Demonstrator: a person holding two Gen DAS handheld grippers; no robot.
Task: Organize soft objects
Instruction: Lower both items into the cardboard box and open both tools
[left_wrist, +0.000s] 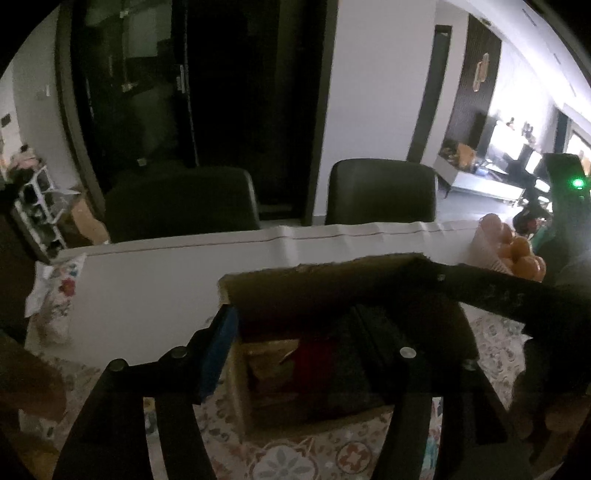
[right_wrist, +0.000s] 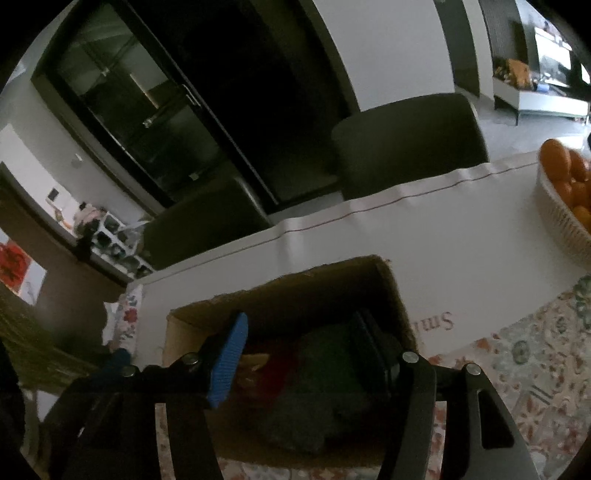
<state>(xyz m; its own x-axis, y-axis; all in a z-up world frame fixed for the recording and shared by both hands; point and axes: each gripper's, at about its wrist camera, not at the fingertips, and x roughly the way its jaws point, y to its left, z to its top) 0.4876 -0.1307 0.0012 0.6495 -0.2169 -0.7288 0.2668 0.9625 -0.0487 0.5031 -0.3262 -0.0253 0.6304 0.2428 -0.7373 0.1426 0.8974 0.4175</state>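
Two dim cloths (right_wrist: 314, 398), seemingly red, grey, boxed

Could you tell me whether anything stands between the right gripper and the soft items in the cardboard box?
Nothing visible does. The right gripper is open above the open-topped brown cardboard box, with the dark grey-green cloth and a red soft item directly beneath it.

box (right_wrist: 391, 295): rough matt cardboard | finger pad (right_wrist: 227, 365): ribbed blue | basket (right_wrist: 561, 221): woven | grey cloth (right_wrist: 314, 417): fuzzy matt
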